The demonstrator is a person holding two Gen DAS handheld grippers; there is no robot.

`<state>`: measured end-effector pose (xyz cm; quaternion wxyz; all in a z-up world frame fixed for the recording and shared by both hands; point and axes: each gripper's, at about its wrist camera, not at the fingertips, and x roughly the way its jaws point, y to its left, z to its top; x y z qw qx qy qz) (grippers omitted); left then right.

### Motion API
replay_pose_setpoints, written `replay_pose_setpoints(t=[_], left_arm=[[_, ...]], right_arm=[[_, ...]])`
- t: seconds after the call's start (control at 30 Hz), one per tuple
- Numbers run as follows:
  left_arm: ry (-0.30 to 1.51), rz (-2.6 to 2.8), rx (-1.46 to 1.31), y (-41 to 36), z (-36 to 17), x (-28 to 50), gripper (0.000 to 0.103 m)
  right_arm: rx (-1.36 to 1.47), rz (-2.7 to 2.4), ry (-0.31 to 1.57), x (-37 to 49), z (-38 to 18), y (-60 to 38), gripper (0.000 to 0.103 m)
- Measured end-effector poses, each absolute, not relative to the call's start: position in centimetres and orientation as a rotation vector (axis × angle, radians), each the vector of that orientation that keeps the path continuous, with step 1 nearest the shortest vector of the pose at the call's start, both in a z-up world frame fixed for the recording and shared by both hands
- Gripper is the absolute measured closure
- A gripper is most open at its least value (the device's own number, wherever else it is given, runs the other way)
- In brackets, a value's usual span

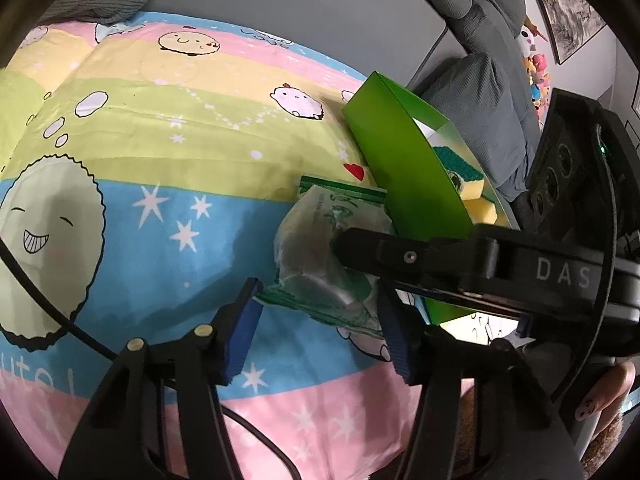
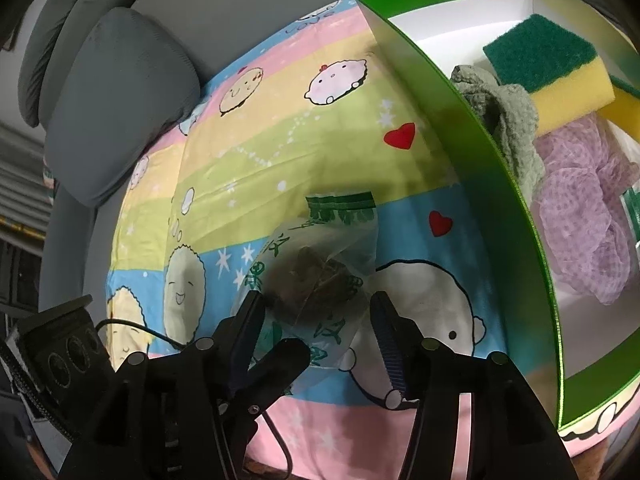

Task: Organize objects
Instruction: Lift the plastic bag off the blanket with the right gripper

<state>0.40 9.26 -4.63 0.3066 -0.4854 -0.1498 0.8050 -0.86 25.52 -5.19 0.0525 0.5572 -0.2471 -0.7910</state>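
A clear plastic packet with green print and a dark lump inside point(image 1: 320, 248) lies on the cartoon bedsheet, beside the green box point(image 1: 404, 168). My left gripper point(image 1: 320, 328) is open, its blue pads either side of the packet's near end. My right gripper point(image 2: 316, 328) is open too, straddling the same packet point(image 2: 320, 264); one of its black fingers point(image 1: 400, 256) reaches over the packet in the left wrist view. The green box wall point(image 2: 480, 160) stands to the right and holds a yellow-green sponge point(image 2: 548, 60), a grey-green cloth point(image 2: 508, 120) and a purple cloth point(image 2: 580, 220).
Grey cushions point(image 2: 116, 100) lie at the far edge of the bed. A black cable point(image 1: 52, 308) trails across the sheet at the left. Framed pictures point(image 1: 568, 16) and small toys point(image 1: 538, 72) are on the wall at the right.
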Motion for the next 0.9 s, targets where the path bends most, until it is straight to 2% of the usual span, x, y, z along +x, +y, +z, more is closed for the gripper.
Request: replay_pose_setpoints(t=[0.37,0.9], left_arm=[[-0.317,2.173,-1.243,9.7,-3.9,1.1,0.051],[-0.27,2.208,-1.172,9.8,-2.9,2.1,0.055]], right_arm=[[1.677,-2.353,-0.809,-0.9,-5.6,24.8,0.045],[1.595,-2.385,-0.764,-0.3,-4.6,23.9,0.045]])
